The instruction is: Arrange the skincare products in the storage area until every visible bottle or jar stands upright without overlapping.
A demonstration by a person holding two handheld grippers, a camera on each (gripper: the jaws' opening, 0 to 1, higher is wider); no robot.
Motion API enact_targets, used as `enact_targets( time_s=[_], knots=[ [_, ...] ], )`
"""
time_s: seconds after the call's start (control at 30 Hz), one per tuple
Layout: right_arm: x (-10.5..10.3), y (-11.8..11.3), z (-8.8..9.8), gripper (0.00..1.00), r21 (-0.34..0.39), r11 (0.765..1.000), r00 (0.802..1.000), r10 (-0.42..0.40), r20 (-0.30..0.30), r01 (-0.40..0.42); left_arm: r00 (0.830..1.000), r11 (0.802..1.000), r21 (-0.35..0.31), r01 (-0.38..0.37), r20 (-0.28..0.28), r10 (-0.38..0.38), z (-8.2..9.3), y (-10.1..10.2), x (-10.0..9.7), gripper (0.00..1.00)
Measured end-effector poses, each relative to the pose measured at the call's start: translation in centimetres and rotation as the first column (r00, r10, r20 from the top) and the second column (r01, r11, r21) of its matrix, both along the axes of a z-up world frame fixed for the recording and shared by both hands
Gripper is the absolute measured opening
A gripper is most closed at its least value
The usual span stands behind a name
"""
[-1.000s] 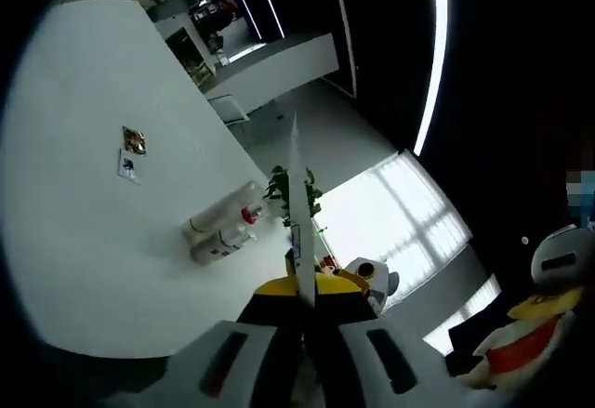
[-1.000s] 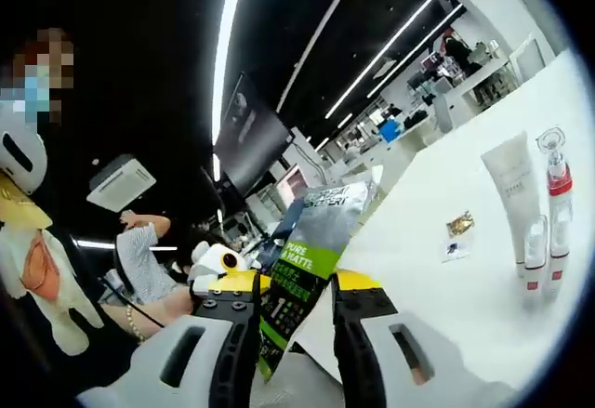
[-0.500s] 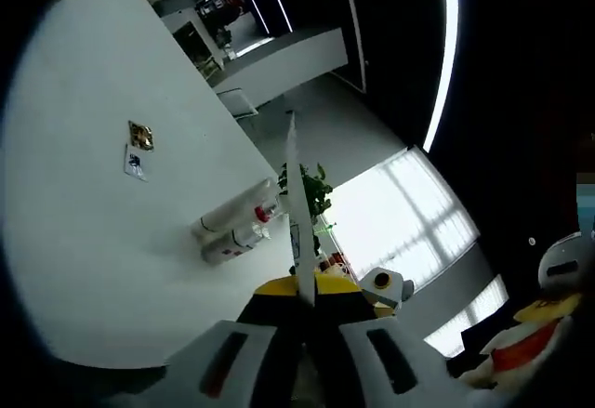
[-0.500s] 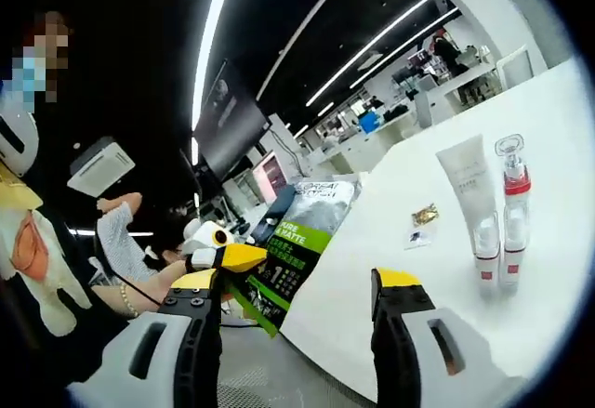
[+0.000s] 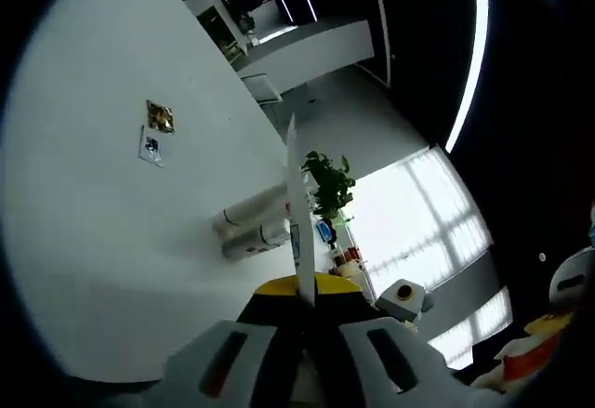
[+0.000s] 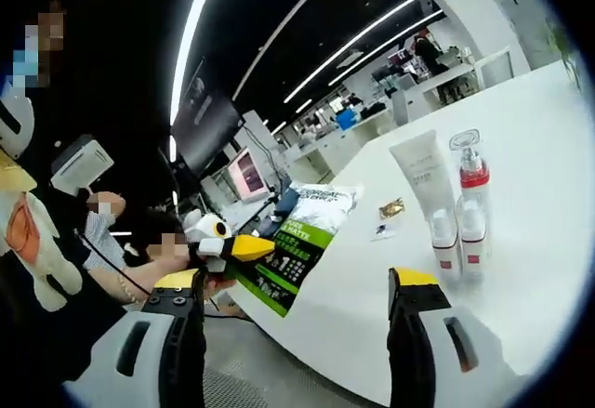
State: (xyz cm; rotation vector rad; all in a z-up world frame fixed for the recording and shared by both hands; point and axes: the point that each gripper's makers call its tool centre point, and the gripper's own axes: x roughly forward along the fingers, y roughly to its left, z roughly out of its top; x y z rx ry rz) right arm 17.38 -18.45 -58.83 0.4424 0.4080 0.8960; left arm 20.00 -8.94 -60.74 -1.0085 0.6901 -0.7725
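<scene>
The left hand-held gripper (image 5: 302, 287) was pressed shut on a flat grey and green foil packet (image 5: 295, 204). In the left gripper view the packet showed edge-on, as a thin pale line rising from between the jaws. In the right gripper view the same packet (image 6: 297, 241) hung at the near edge of the wide white counter (image 6: 521, 148), pinched at one end by the yellow tips of the left hand-held gripper (image 6: 237, 245). The right hand-held gripper (image 6: 297, 278) was spread wide and held nothing.

The packet looked thin, light and bendy, and its shiny skin was probably slippery. It would likely flop over if let go, so a firm pinch on a sealed edge seemed the best hold — not the soft middle.

Farther in on the counter stood a white plastic tube (image 6: 423, 180) on its cap, and just beside it a clear bottle with a red band (image 6: 471, 204). Both looked upright and close together. Near them lay a small gold sachet (image 6: 392, 208) and a small white card (image 6: 381, 233), flat on the counter.

The counter was smooth and plain. The room was big and open, with long strip lights on a dark ceiling, bright windows and a green potted plant (image 5: 330, 180) — and people sitting off to one side.
</scene>
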Motion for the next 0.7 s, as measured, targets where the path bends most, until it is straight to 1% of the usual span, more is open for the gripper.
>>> enact_targets(
  time_s=[0.13,0.33,0.5,0.7],
  knots=[
    [0.2,-0.4,-0.5,0.85,-0.011,1.000,1.000,-0.018,-0.011,0.018,0.999,1.000,0.002,0.002,-0.032,-0.002,-1.2,-0.1,1.0,0.00],
    [0.7,-1.0,-1.1,0.89,-0.036,0.999,0.999,-0.039,-0.021,0.038,0.997,1.000,0.015,0.002,-0.074,-0.001,-2.9,-0.7,2.1,0.00],
    [0.9,-1.4,-1.6,0.93,-0.074,0.996,0.998,-0.053,-0.017,0.051,0.993,0.999,0.036,-0.003,-0.115,0.007,-4.8,-1.1,3.3,0.00],
    [1.0,-2.1,-2.3,0.97,-0.121,0.989,0.996,-0.084,-0.026,0.080,0.988,0.999,0.051,-0.009,-0.151,0.017,-6.4,-1.9,4.5,0.00]
  ],
)
